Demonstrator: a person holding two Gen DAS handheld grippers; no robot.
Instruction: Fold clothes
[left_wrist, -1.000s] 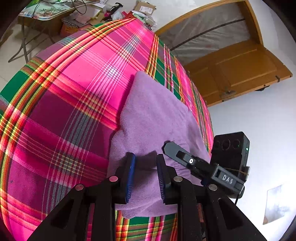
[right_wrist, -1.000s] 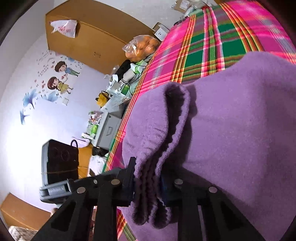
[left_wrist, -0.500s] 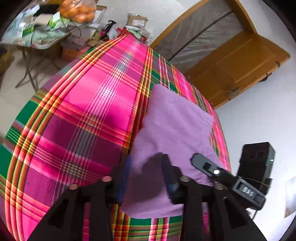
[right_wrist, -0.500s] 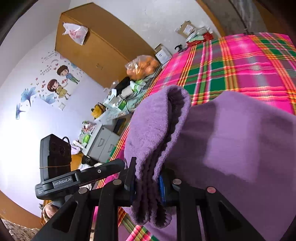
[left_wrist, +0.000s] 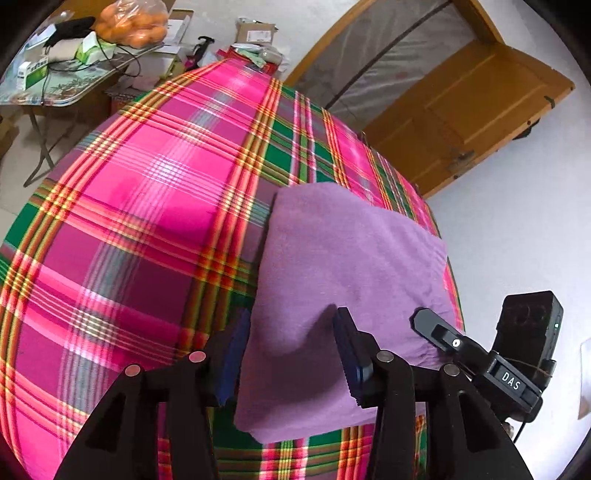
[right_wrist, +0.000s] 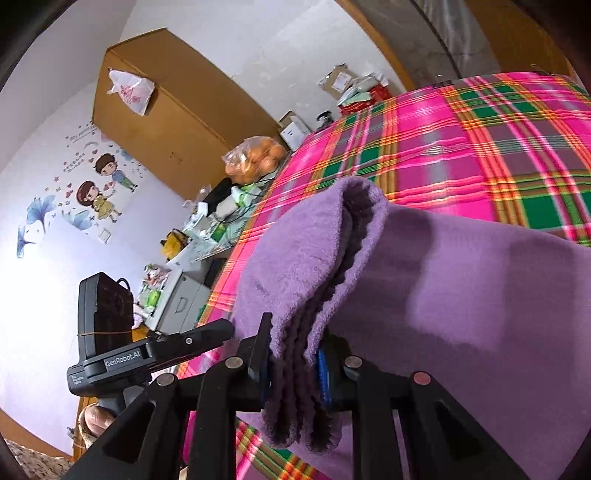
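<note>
Purple cloth, folded into a thick rectangle, is seen lying on the plaid bedspread, close to the bed's near right corner in the left wrist view.

Nearest the left wrist camera, the left gripper is angled steeply down over the cloth's near edge. Its jaws are opening. The cloth's near corner is located between the blue pads, but the pads are not pressed on it: a gap is visible on each side. The cloth is slightly dented beneath them.

In the right wrist view, the right gripper is angled down less steeply. Its jaws are set narrow and are clamped on the stacked layers of the cloth's edge. Several fleecy layers are bunched between the pads, and their ends hang below the jaws. The gripped edge is lifted into a ridge, while the remainder of the cloth slopes away to the right of that view.

At the lower left of the right wrist view, part of a hand is seen on the other gripper's handle.

Beyond the cloth, the bedspread extends to the far end of the bed. Past it, a cluttered side table, a bag of oranges and a wooden door are visible.
</note>
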